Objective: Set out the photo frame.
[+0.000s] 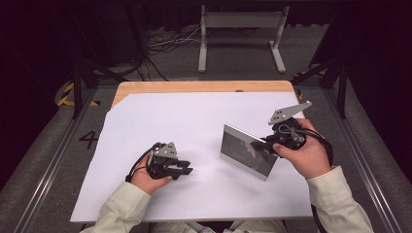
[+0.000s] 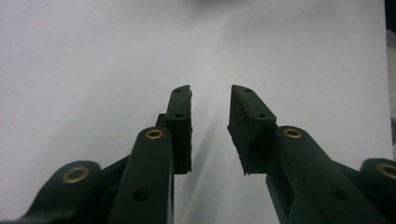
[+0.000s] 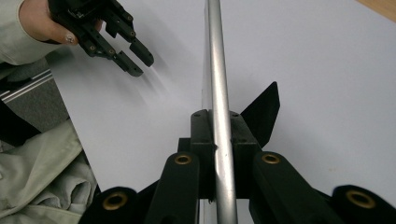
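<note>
Right hand-held gripper clamped on the upper edge of a silver-framed panel, holding it upright on the white sheet over the desk; left hand-held gripper well apart, jaws parted, empty.

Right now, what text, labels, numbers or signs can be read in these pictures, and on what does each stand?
"4": painted on the grey floor left of the table.
The picture frame held upright by the right claw has a dark, glossy face; any print there is too blurred to read.
</note>
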Tool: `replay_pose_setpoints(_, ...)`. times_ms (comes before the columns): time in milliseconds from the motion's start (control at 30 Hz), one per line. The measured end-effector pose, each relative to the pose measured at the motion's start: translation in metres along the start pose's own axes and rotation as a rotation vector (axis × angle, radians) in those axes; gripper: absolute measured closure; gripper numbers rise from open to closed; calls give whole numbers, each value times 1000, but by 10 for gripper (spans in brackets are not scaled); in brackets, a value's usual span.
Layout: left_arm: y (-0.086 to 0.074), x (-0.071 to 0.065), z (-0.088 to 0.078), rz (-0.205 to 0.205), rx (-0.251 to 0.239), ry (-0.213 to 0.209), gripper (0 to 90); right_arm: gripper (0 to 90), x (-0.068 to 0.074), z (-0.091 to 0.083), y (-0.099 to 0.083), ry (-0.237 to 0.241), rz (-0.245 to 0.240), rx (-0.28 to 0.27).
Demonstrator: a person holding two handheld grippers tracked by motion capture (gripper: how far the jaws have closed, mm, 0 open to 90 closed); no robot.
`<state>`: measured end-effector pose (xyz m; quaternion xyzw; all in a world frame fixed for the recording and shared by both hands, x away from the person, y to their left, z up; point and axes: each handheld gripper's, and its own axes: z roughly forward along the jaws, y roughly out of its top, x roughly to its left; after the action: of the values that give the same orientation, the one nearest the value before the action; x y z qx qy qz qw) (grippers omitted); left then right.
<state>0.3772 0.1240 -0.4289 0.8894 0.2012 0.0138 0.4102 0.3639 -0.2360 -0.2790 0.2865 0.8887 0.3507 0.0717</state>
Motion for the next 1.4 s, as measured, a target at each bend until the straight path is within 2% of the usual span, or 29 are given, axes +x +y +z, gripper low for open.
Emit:
replay_pose_setpoints(433,-18,9,-20,-50,-26,48,693,841,-9,13,27,39,-105,25)
replay_pose_setpoints(700,-25,7,-26,-71,-27,70,688,841,-15,23,43,65,-173,40)
replay_pose_setpoints(967,-31,7,-32,-90,-32,85,688,841,-18,33,55,118,-239,49)
replay_pose_setpoints(1267,-35,6,-35,-92,-29,92,689,841,-21,43,60,171,-279,51)
replay_pose_setpoints(1400,-37,5,-36,-96,-28,95,689,841,-23,52,62,219,-310,52)
